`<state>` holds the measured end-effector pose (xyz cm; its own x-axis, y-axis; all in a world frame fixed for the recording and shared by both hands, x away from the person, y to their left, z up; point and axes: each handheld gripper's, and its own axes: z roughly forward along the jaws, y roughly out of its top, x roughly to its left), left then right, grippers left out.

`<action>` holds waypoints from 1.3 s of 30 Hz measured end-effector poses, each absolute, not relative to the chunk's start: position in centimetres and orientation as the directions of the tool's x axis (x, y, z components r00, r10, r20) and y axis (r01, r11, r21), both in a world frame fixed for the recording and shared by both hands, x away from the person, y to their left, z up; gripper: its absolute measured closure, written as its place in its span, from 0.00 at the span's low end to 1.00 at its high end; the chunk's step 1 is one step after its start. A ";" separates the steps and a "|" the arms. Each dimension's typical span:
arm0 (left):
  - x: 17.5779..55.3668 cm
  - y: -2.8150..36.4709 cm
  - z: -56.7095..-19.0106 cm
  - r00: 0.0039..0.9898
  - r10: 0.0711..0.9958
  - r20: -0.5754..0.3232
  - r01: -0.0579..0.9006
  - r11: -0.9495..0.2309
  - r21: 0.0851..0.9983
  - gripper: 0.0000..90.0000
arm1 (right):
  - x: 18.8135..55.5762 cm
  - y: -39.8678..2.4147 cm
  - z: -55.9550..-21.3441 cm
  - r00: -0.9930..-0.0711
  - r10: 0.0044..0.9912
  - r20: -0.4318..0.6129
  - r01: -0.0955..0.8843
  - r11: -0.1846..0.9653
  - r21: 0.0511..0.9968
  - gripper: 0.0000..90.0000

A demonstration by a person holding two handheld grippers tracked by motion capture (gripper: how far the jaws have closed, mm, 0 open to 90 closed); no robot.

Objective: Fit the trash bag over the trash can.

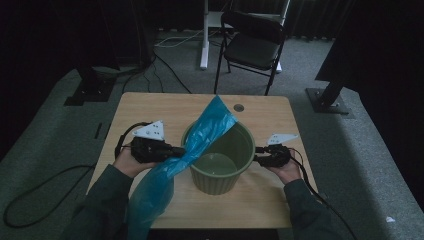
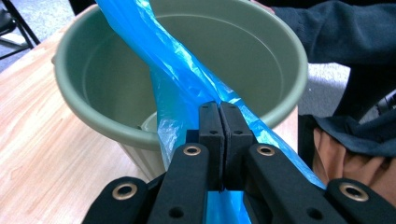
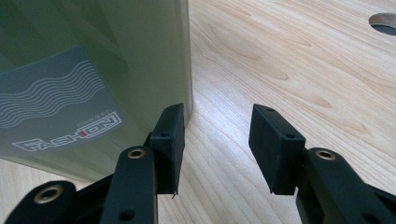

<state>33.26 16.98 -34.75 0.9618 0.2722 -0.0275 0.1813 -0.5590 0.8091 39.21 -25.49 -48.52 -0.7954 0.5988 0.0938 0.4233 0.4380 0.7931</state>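
My left gripper and my right gripper are matte black, each topped with a pale grey three-cornered plate dotted with small dark marks. Close up, the jaws are flat rectangular black pads on angled black arms, fastened with brass-ringed rivets and small recessed screw holes. A black cable trails from each gripper. I wear dark green-grey long sleeves that reach down to the wrists.

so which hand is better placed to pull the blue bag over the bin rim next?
Left. Its tool is already shut on the blue plastic bag by the green plastic bin; the right tool stands open beside the bin's wall, gripping nothing.
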 end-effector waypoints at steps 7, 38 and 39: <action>32.5 17.1 -34.9 0.974 0.223 -0.038 0.167 -0.595 0.786 0.98 | 39.2 -25.6 -48.5 -0.795 0.599 0.094 0.423 0.436 0.794 0.61; 37.4 12.6 -34.6 0.957 0.279 -0.083 0.247 -0.627 0.739 0.97 | 39.2 -25.7 -48.3 -0.794 0.601 0.092 0.420 0.434 0.797 0.61; 37.4 12.6 -34.6 0.957 0.279 -0.083 0.247 -0.627 0.739 0.97 | 39.2 -25.7 -48.3 -0.794 0.601 0.092 0.420 0.434 0.797 0.61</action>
